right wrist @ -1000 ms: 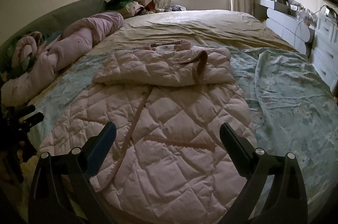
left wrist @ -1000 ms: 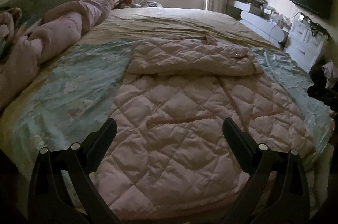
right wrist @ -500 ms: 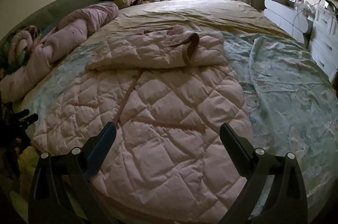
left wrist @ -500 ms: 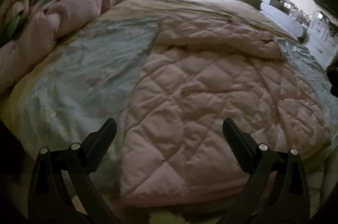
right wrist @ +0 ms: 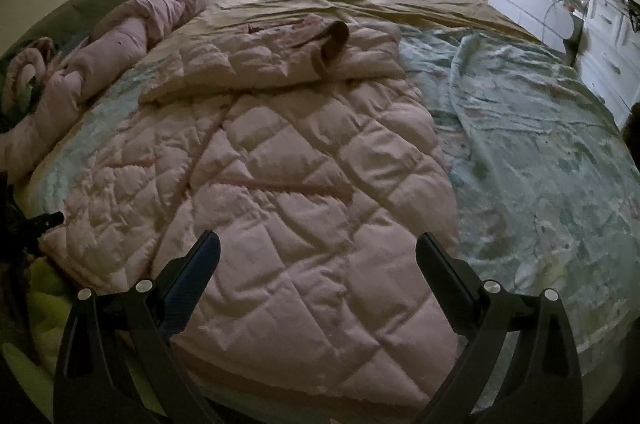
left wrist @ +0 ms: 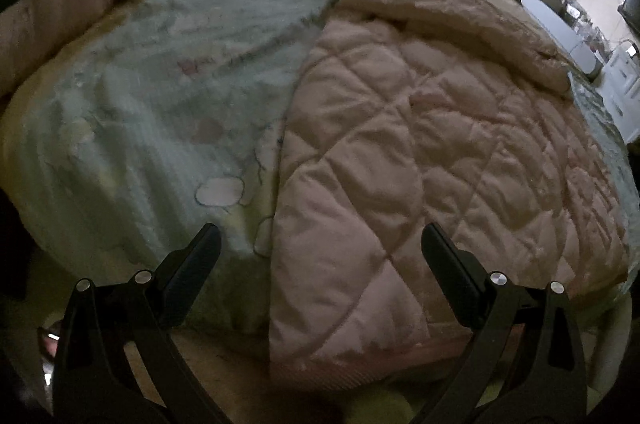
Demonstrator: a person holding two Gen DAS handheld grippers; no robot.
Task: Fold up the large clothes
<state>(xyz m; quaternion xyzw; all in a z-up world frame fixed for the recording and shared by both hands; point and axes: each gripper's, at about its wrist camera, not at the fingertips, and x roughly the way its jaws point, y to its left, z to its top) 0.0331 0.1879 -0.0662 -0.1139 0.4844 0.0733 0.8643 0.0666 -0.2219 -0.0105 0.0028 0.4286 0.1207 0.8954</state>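
With both our left gripper (left wrist: 320, 248) and right gripper (right wrist: 318, 254) spread wide and empty over the hem of the coat (right wrist: 280, 184) on the bed (right wrist: 560, 164), we risk pinching only the top layer, or perhaps the sheet through the blur.

Pink quilted coat (right wrist: 280, 184) of puffy matt cloth, pale green blanket (right wrist: 540, 152) soft and fleecy, gripper fingers (left wrist: 448, 264) matt black plastic with shiny metal screws (left wrist: 498, 279)
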